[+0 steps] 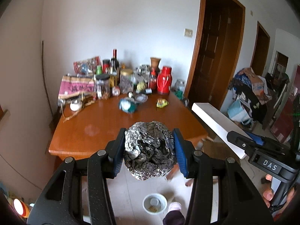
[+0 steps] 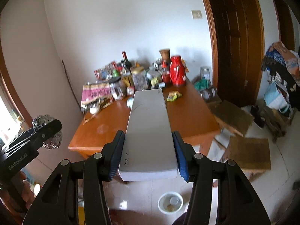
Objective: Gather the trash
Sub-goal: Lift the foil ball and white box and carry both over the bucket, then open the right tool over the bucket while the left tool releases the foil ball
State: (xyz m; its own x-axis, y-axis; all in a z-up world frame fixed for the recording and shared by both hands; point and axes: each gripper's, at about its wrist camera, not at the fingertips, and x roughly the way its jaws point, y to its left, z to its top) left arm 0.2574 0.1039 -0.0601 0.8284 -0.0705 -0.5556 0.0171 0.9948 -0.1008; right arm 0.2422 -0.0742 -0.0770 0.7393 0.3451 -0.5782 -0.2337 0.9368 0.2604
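My left gripper [image 1: 149,150] is shut on a crumpled ball of silver foil [image 1: 150,150], which its blue pads press from both sides. My right gripper [image 2: 148,154] is shut on a long flat white box [image 2: 149,131] that sticks out forward over the table. In the left wrist view the white box [image 1: 215,125] shows at the right, above the right gripper's black body. The foil ball [image 2: 46,133] shows at the left of the right wrist view. Both grippers hang over the floor in front of a wooden table [image 1: 105,129]. A small white bin [image 1: 154,203] stands on the floor below.
A teal and white crumpled bag [image 1: 128,106] and a yellow wrapper [image 1: 162,102] lie on the table. Bottles, jars and a red thermos [image 1: 164,82] crowd its far edge. Wooden stools [image 2: 249,150] stand to the right, near a dark door [image 2: 234,43] and piled clothes [image 1: 251,91].
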